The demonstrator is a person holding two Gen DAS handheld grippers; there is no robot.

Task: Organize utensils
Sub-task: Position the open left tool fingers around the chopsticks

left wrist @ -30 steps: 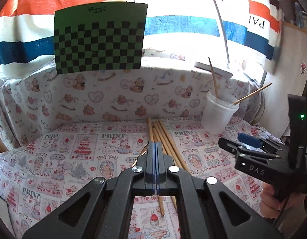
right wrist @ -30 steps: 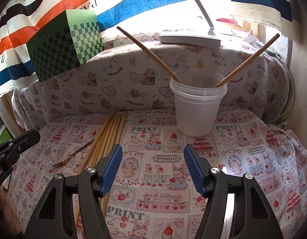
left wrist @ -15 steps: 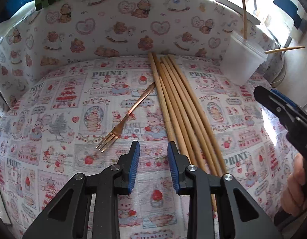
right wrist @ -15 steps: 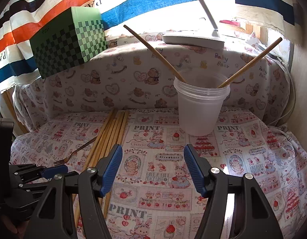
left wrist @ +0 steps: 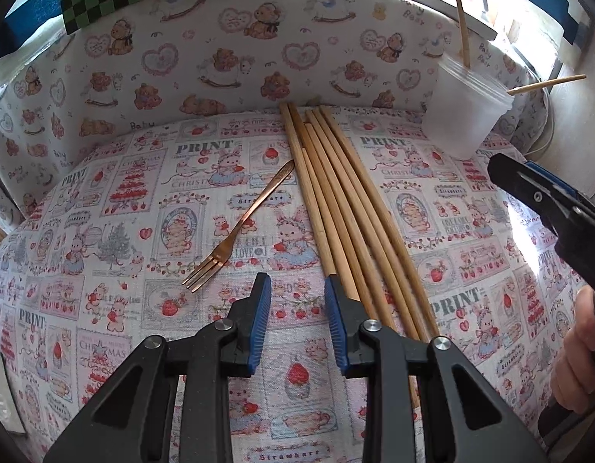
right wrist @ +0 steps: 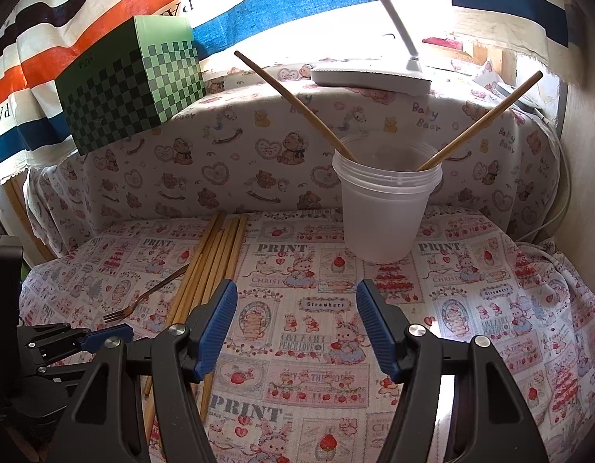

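Several long wooden chopsticks (left wrist: 347,200) lie in a bundle on the printed tablecloth, with a copper fork (left wrist: 243,220) just left of them. My left gripper (left wrist: 296,283) points down over the cloth between the fork's tines and the bundle's near end, narrowly open and empty; its right finger sits at the leftmost stick. A translucent plastic cup (right wrist: 382,216) stands at the back right with two chopsticks (right wrist: 293,100) leaning out of it. My right gripper (right wrist: 296,289) hovers open and empty in front of the cup. In the right wrist view, the left gripper (right wrist: 104,337) shows at lower left beside the bundle (right wrist: 216,258).
A green checkered box (right wrist: 131,85) and a white desk lamp (right wrist: 370,75) sit on the raised ledge behind, which is covered in bear-print cloth (left wrist: 220,58). A hand (left wrist: 575,366) holds the right gripper (left wrist: 505,169) at the right edge.
The left gripper tipped down toward the table and its jaws went from shut to slightly open. It now shows at the lower left of the right wrist view. The right gripper stayed put.
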